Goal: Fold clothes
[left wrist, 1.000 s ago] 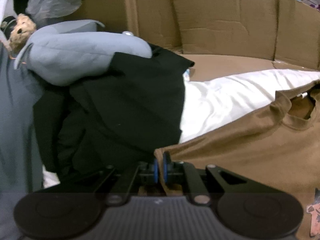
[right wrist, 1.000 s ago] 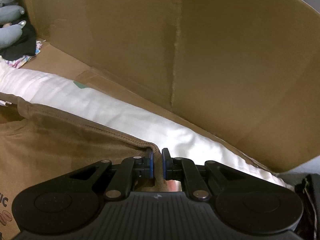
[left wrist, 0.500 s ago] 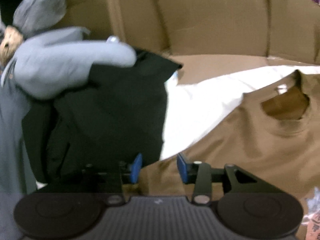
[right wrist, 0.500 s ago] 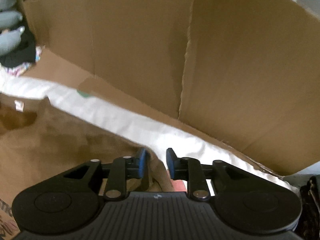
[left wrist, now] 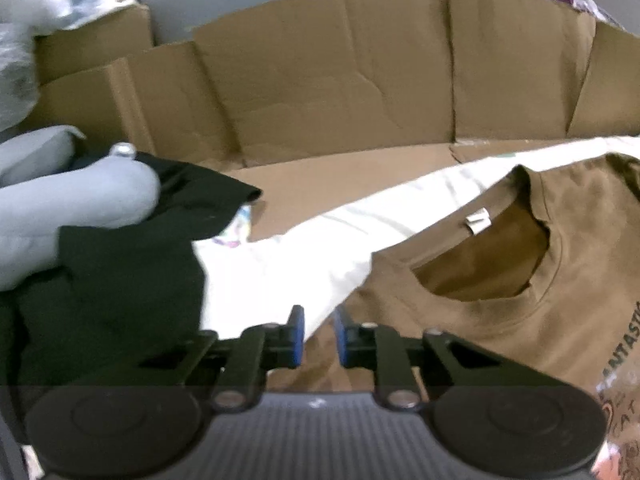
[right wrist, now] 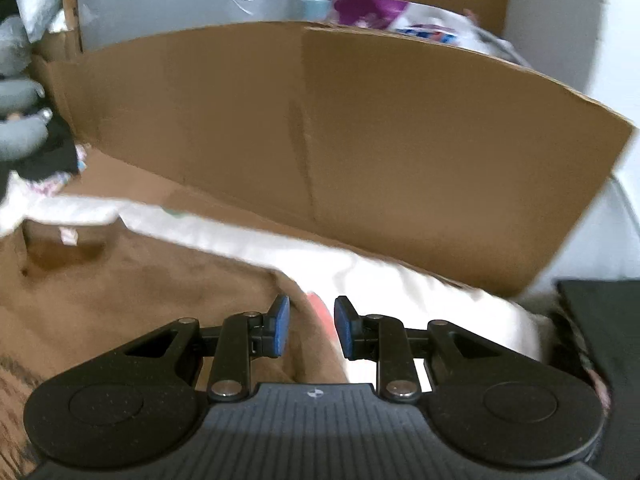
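Note:
A brown T-shirt [left wrist: 500,320] with dark print lies face up on a white sheet [left wrist: 280,264], its neck opening and label [left wrist: 478,222] in plain sight. My left gripper [left wrist: 319,336] hovers over the shirt's left shoulder edge. Its jaws are closing, with a gap still between the blue pads and only the cloth's edge below them. In the right wrist view the same shirt [right wrist: 140,300] spreads left. My right gripper [right wrist: 310,326] stands open over its right edge, pads clear of the fabric, with a reddish patch showing in the gap.
A heap of black clothing [left wrist: 120,280] and a pale blue-grey garment [left wrist: 80,200] sits at the left. Cardboard walls [left wrist: 340,80] [right wrist: 360,140] ring the far side. A dark flat object [right wrist: 600,340] lies at the right edge.
Both grippers were shut on the shirt's edges and have let go. The left one slid right toward the collar and narrowed again after opening wide; the right one rose and pulled back.

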A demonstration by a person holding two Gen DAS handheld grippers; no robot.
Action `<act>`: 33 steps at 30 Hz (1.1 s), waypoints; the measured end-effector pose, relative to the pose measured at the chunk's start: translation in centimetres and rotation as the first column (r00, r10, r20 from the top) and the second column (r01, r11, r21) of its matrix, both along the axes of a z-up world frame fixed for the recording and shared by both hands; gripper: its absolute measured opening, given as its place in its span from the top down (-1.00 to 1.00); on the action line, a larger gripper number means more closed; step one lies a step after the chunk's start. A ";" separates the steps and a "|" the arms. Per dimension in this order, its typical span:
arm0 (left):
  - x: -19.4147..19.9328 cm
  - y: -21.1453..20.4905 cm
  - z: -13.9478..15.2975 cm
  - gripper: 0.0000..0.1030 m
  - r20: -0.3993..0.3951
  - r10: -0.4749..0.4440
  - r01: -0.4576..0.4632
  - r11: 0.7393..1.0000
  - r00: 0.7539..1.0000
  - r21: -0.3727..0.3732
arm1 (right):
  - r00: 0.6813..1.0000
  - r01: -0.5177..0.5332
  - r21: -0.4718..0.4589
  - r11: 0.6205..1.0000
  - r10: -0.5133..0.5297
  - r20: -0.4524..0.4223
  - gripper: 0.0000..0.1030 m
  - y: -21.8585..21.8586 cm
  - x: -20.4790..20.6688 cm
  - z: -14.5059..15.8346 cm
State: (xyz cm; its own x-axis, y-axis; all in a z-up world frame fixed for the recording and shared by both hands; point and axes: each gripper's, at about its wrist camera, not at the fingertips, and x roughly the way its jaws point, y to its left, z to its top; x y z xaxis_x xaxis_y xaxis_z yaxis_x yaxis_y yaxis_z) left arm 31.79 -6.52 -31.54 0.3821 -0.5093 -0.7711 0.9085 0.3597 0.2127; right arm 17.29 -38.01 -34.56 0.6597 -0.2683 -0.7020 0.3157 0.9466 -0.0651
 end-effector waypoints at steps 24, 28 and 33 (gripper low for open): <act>-3.5 -9.5 2.7 0.66 -0.045 -0.115 0.118 0.990 0.992 0.074 | 0.957 0.289 0.203 0.936 -0.276 -0.090 0.18 -1.3 -10.8 -4.6; -6.8 -13.2 3.5 0.62 -0.059 -0.220 0.224 0.973 0.974 0.063 | 0.941 0.338 0.253 0.907 -0.321 -0.108 0.04 -1.7 -12.0 -4.8; -11.9 -17.5 4.5 0.60 -0.087 -0.317 0.321 0.946 0.944 0.041 | 0.923 0.383 0.333 0.862 -0.375 -0.090 -0.01 -2.6 -13.1 -5.0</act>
